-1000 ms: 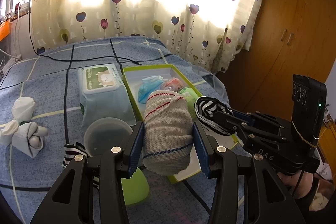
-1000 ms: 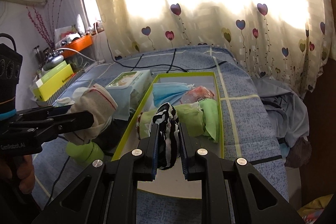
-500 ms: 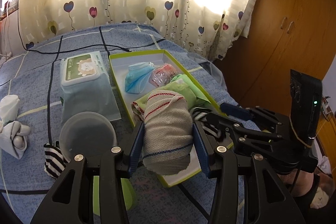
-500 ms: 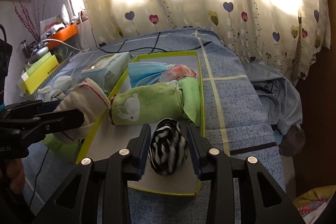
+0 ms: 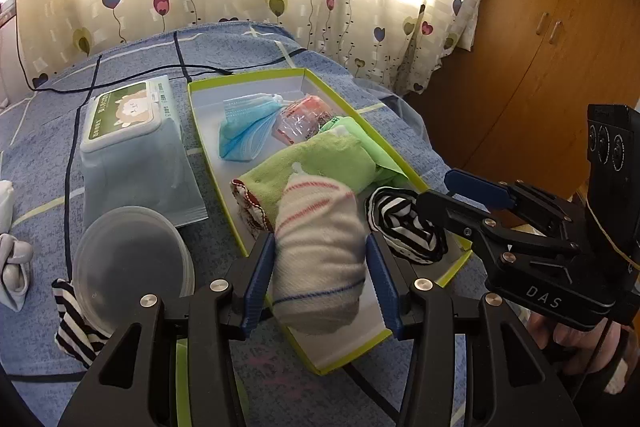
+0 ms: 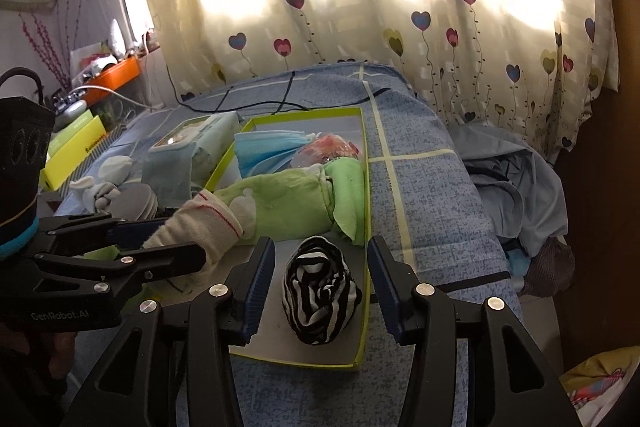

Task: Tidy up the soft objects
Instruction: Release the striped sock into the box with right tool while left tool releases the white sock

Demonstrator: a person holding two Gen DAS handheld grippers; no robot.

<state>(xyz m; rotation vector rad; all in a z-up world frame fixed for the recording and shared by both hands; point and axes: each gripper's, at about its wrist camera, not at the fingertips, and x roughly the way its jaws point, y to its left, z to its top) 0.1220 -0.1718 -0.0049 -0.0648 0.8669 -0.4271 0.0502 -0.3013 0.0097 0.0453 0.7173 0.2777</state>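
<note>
Released from right gripper (image 6: 321, 279), jaws just opened wide: striped sock ball (image 6: 320, 301), now lying free at near end of green-rimmed box (image 6: 362, 323). Clamped between left gripper (image 5: 320, 283) pads above box: cream sock roll (image 5: 320, 251). Farther in: green sock roll (image 5: 316, 167), blue mask (image 5: 244, 131).

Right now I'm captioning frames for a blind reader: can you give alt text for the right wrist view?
The right gripper stands open around a black-and-white striped sock ball lying in a green-edged box on a blue bed. Further in lie a green cloth roll and a blue face mask; at left, the left gripper holds a white sock roll.
</note>
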